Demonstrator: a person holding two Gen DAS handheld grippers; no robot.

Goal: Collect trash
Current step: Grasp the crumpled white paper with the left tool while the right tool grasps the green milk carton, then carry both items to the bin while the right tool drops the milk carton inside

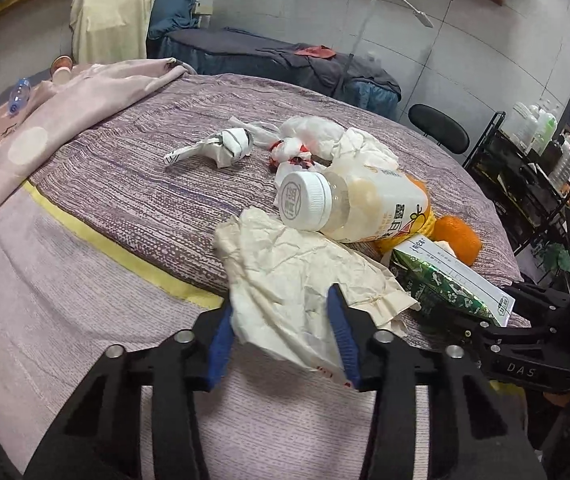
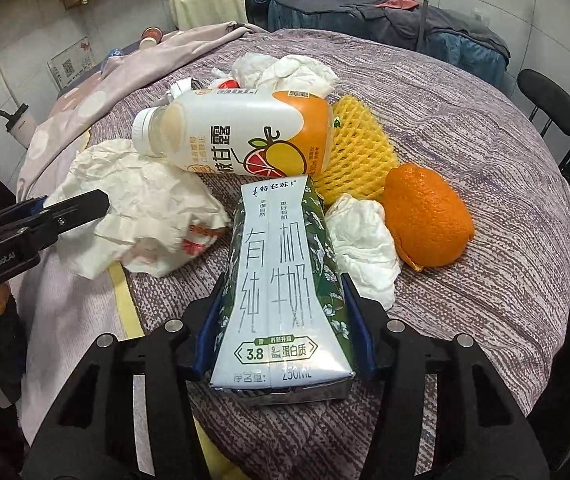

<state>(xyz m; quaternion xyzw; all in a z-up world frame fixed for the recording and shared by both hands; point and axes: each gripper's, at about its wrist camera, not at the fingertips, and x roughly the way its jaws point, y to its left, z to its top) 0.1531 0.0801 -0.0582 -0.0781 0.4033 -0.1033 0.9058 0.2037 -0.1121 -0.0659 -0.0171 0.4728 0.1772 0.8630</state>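
Left claw (image 1: 281, 316) clamps one paper wrapper (image 1: 305, 280); right claw (image 2: 285, 312) clamps one milk carton (image 2: 281, 280).

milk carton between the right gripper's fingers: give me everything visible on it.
The milk carton is a small rectangular paperboard pack, its white front panel printed with grey characters, its sides dark green with a floral pattern, and a silvery folded end facing the camera. It lies flat on the purple bedspread, undented, with the right gripper closed on its two sides. Its far end meets the juice bottle; a crumpled tissue touches one side.
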